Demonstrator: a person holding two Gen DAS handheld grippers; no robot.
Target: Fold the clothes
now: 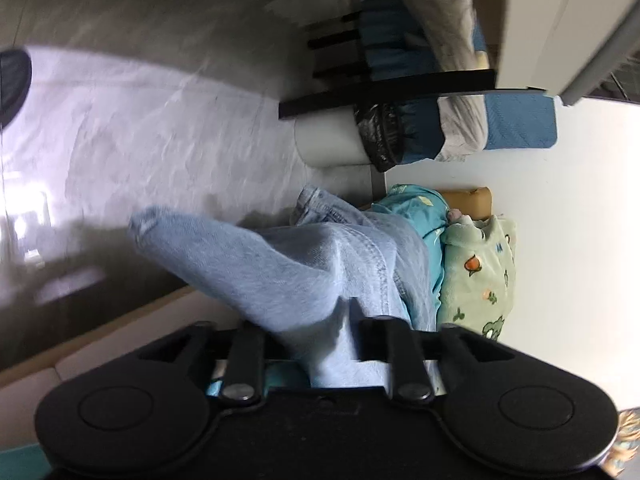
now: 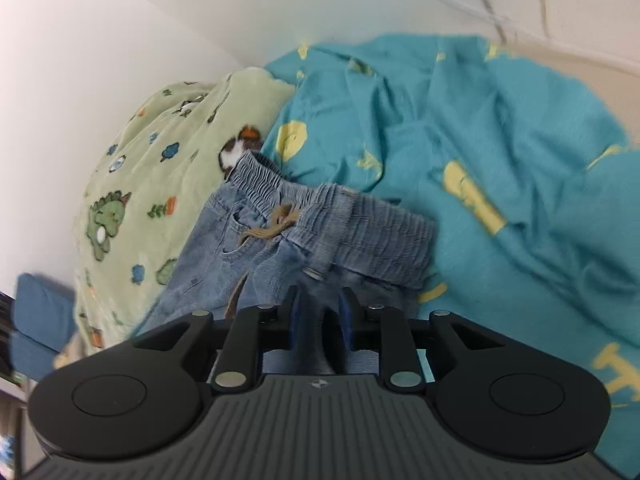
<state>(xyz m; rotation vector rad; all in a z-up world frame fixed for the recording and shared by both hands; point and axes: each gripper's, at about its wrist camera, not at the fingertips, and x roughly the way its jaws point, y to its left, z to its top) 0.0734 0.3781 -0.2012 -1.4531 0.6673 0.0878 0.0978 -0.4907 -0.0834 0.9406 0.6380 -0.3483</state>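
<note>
A pair of light blue jeans [image 1: 304, 264] hangs from my left gripper [image 1: 320, 320], which is shut on the denim near a leg; the fabric drapes over its fingers and hides them. In the right wrist view the jeans [image 2: 280, 240] show their elastic waistband with a tan drawstring [image 2: 276, 224]. My right gripper [image 2: 320, 308] is shut on the denim just below the waistband. The jeans lie over a teal sheet [image 2: 480, 140] with yellow prints.
A green fleece blanket [image 2: 152, 168] with dinosaur prints lies beside the jeans against a white wall [image 2: 100, 40]; it also shows in the left wrist view [image 1: 480, 276]. Black slats [image 1: 384, 92], blue cushions [image 1: 516, 124] and a grey floor [image 1: 140, 140] show in the left wrist view.
</note>
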